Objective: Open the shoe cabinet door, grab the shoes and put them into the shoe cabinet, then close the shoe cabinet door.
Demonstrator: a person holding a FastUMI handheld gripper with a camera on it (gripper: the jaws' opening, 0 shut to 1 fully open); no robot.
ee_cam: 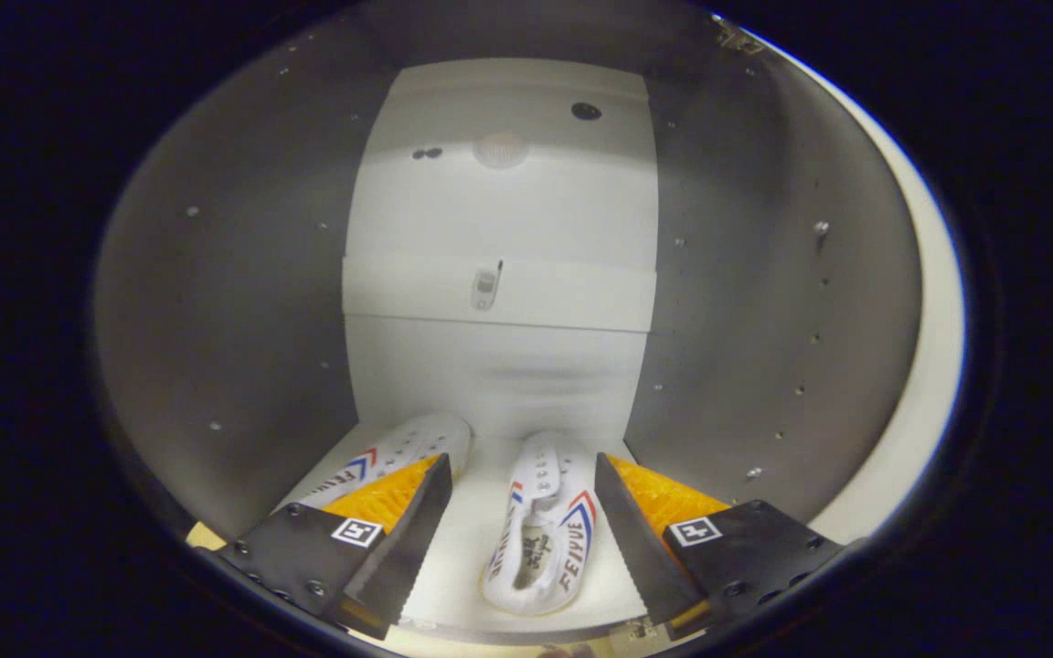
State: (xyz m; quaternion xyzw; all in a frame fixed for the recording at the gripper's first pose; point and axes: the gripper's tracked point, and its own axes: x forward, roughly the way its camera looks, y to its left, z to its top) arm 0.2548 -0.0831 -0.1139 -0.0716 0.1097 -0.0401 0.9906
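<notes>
**benchrat:** Nearest the lens, at the bottom of the gripper view, your gripper [522, 498] has its two fingers [403, 521] spread wide, one lower left and one lower right. Nothing is pinched. The right shoe [540, 535] lies in the gap between them, lower centre, but neither finger presses on it as far as I can see. The right finger's edge sits close beside it; touching or just apart, I can't tell.

**sockdrawer:** So you've let go of it?

**benchrat:** That's my read. It lies flat on the white shelf floor [453, 557], toe pointing toward the back, opening facing you. My guess is it's lined up that way so it slides in straight and sits parallel to its mate.

**sockdrawer:** Where's the mate?

**benchrat:** The left shoe [408, 443] is in the lower left of centre, partly hidden behind your left finger, angled a bit, toe also toward the back. The two are near each other, not touching.

**sockdrawer:** And the cabinet?

**benchrat:** You're looking straight into the shoe cabinet [499, 228]. White back panel [499, 366] up the middle, grey side walls [243, 274] left and right dotted with peg holes, a shelf edge [499, 292] across the centre with a small fitting on it. A pale strip [933, 347] curves down the far right; could be the cabinet's front edge or the door, I can't say. Both shoes look stowed, so I'd judge closing the door is what's left.
</notes>
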